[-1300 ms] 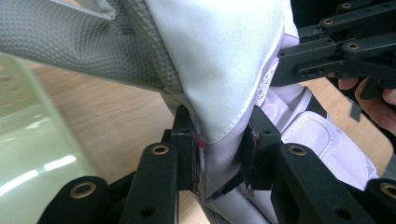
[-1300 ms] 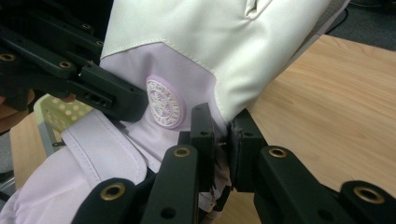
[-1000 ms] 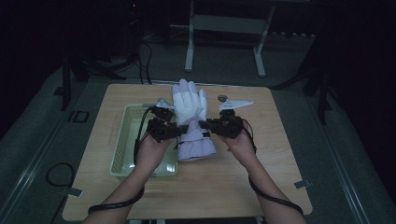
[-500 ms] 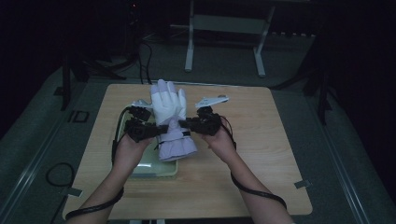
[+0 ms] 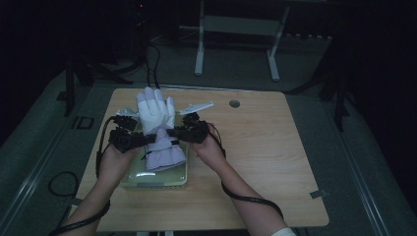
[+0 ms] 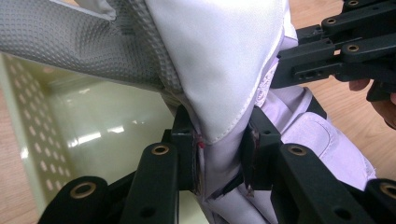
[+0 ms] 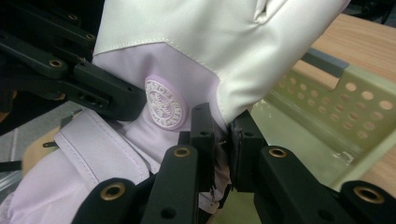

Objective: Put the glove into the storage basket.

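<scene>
Nearest, two forearms come in over the table (image 5: 275, 162) edge, cables trailing. Left hand (image 5: 114, 162) holds the left gripper (image 6: 219, 156), right hand (image 5: 210, 150) holds the right gripper (image 7: 223, 140). Both grippers pinch the same glove (image 5: 156, 125) at its wrist, one from each side. Left gripper fingers (image 6: 184, 154) are clamped on a fold of the white-and-lilac fabric; right gripper fingers (image 7: 201, 135) are squeezed on the seam edge just beside the round embossed badge (image 7: 163, 103). The glove hangs upright between them, lilac cuff down, white digits pointing up and away. It is held over the pale green perforated basket (image 5: 157, 178), which sits on the left half of the table; the cuff hangs at or just inside the basket's opening, contact with its floor can't be judged. Farther back, a small hole (image 5: 234, 103) in the tabletop. Beyond the table, dark floor and a metal stand (image 5: 236, 29).
</scene>
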### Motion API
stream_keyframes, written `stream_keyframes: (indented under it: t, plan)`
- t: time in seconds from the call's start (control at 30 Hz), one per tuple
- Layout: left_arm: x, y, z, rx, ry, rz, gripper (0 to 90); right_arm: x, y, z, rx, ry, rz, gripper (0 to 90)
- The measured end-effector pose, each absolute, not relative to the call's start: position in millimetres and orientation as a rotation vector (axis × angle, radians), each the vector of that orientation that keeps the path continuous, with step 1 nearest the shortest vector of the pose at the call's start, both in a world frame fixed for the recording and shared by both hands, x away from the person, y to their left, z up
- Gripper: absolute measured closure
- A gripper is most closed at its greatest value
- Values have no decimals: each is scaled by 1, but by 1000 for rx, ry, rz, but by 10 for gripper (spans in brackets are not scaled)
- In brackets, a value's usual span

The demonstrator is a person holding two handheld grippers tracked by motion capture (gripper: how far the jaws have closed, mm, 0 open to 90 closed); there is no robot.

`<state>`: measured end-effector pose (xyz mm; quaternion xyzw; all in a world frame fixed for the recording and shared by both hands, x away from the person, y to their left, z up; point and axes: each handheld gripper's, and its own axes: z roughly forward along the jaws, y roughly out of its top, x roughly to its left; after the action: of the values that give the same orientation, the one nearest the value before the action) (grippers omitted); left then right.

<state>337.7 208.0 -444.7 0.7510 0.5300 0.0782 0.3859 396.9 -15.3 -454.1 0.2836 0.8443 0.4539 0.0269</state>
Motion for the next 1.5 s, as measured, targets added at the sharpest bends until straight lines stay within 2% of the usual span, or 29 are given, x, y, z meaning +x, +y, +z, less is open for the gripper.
stream_keyframes:
  t: [0.2, 0.57, 0.93, 1.03, 1.23, 1.33, 1.4, 1.47, 1.5]
  plan:
    - [345, 211, -474, 1907, 1391, 127, 706, 399, -6, -478, 911, 2639, 1300, 822]
    - [343, 201, -501, 1989, 1410, 128, 704, 396, -8, -510, 971, 2698, 1215, 821]
    - [349, 199, -513, 2026, 1446, 80, 695, 396, -3, -517, 988, 2746, 1090, 816]
    - [352, 200, -517, 2033, 1459, 65, 665, 396, 1, -517, 973, 2756, 1045, 815]
    - [359, 194, -524, 2106, 1483, 58, 565, 398, 1, -515, 1011, 2764, 987, 734]
    - [362, 191, -524, 2148, 1502, 105, 494, 398, 0, -512, 1003, 2753, 982, 656]
    - [363, 189, -524, 2167, 1513, 126, 475, 398, -2, -508, 972, 2739, 986, 591]
    - [362, 184, -523, 2190, 1513, 196, 449, 399, -8, -502, 952, 2730, 1028, 585]
    - [362, 184, -522, 2179, 1511, 217, 444, 399, -11, -498, 947, 2721, 1060, 546]
